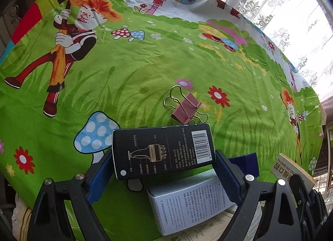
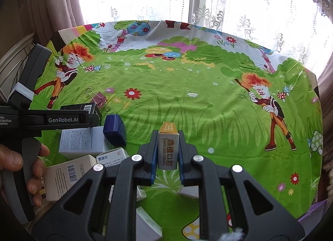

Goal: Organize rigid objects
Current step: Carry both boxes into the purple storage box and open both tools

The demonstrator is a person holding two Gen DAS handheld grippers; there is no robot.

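Observation:
A black box (image 1: 163, 151) with a barcode lies on the cartoon tablecloth (image 1: 145, 64), between the blue pads of my left gripper (image 1: 163, 154). The pads flank its two ends, a thin gap shows at the right end, and the jaws stand wide. In the right wrist view the same black box (image 2: 81, 107) lies behind the left gripper (image 2: 62, 120), which a hand (image 2: 14, 157) holds. My right gripper (image 2: 167, 134) is shut on a white and yellow dental box (image 2: 168, 151), upright and raised above the cloth. The dental box (image 1: 291, 168) also shows at the left wrist view's right edge.
A pink binder clip (image 1: 186, 106) lies just beyond the black box. Near the front left are a grey-white box (image 2: 83, 142), a dark blue box (image 2: 114, 130), a cream box (image 2: 64, 176) and a small white box (image 2: 112, 157). Curtains (image 2: 229, 1) hang behind the table.

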